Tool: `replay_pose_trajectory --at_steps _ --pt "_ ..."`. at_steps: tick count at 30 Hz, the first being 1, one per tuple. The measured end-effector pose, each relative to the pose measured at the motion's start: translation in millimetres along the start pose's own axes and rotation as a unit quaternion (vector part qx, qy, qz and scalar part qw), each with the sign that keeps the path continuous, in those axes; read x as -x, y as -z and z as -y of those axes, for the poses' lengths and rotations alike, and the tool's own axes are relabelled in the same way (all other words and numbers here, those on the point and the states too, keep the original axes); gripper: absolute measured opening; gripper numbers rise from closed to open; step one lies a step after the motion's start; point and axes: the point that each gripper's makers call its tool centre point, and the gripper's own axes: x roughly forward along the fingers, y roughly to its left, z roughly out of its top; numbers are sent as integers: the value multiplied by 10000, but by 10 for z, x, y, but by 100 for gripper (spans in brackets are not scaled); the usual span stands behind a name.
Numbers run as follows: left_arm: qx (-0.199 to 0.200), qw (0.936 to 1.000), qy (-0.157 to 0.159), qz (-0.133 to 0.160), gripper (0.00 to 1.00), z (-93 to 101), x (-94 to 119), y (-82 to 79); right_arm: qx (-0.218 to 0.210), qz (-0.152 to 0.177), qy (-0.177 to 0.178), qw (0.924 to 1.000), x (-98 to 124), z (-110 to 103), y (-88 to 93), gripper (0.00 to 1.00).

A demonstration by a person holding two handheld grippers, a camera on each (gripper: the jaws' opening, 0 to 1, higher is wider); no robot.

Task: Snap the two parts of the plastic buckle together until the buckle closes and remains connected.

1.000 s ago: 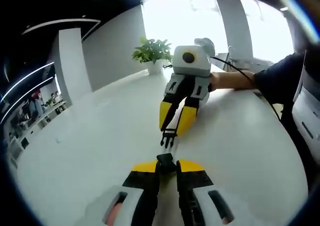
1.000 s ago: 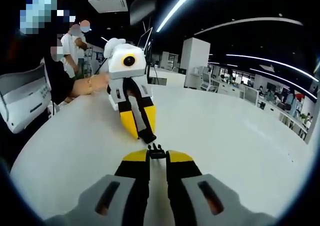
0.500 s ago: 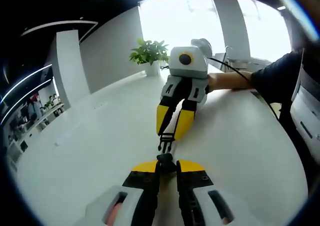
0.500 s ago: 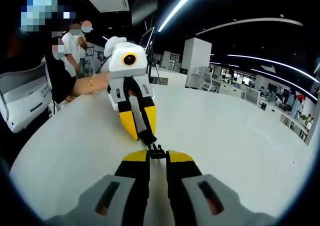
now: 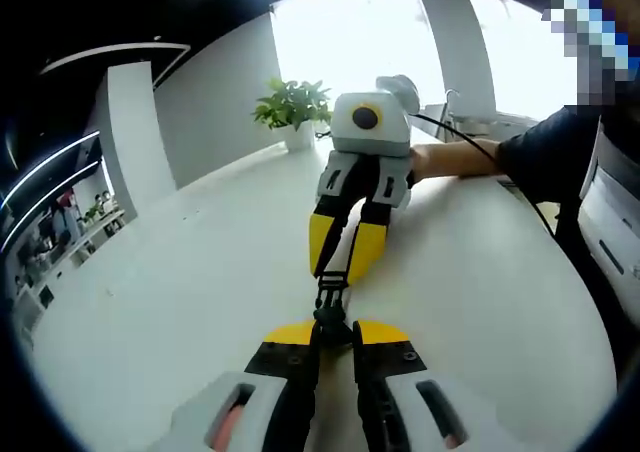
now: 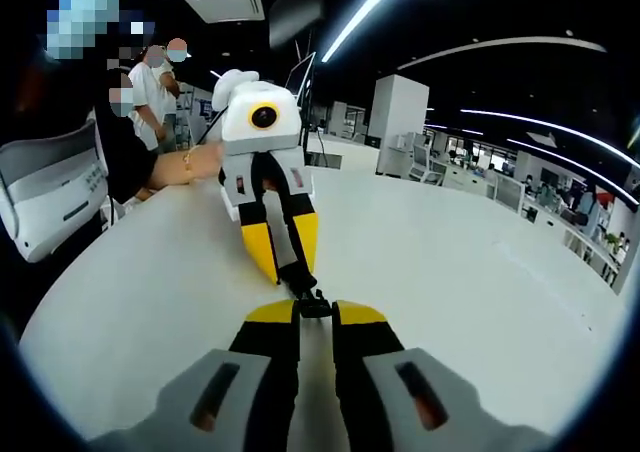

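1. Black buckle halves meet tip to tip above the white worktop (image 5: 180,302).
2. Left gripper (image 5: 331,329) clamps the socket half (image 5: 331,318); right gripper (image 6: 316,312) clamps the pronged half (image 6: 313,302), both aimed nose to nose for a straight push.

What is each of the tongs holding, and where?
Left tongs grip the black plastic buckle socket by its rear; right tongs grip the black pronged buckle half by its base.

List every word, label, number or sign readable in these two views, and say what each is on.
No text can be read.
White device at the table edge: small dark marks, too blurred to read.
Right gripper, seen in the left gripper view: small dark marks on its white body, too small to read.
Left gripper: the same, unreadable.
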Motion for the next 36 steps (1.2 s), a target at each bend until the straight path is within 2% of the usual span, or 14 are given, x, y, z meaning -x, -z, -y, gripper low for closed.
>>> replay_pose_trajectory --at_steps 21,36 --pt "-68 9999 74 8 12 23 0 -4 113 107 -87 9998 19 -34 -41 12" --pt "21 9996 253 145 12 63 -7 -26 170 231 -202 9994 55 -64 -75 12"
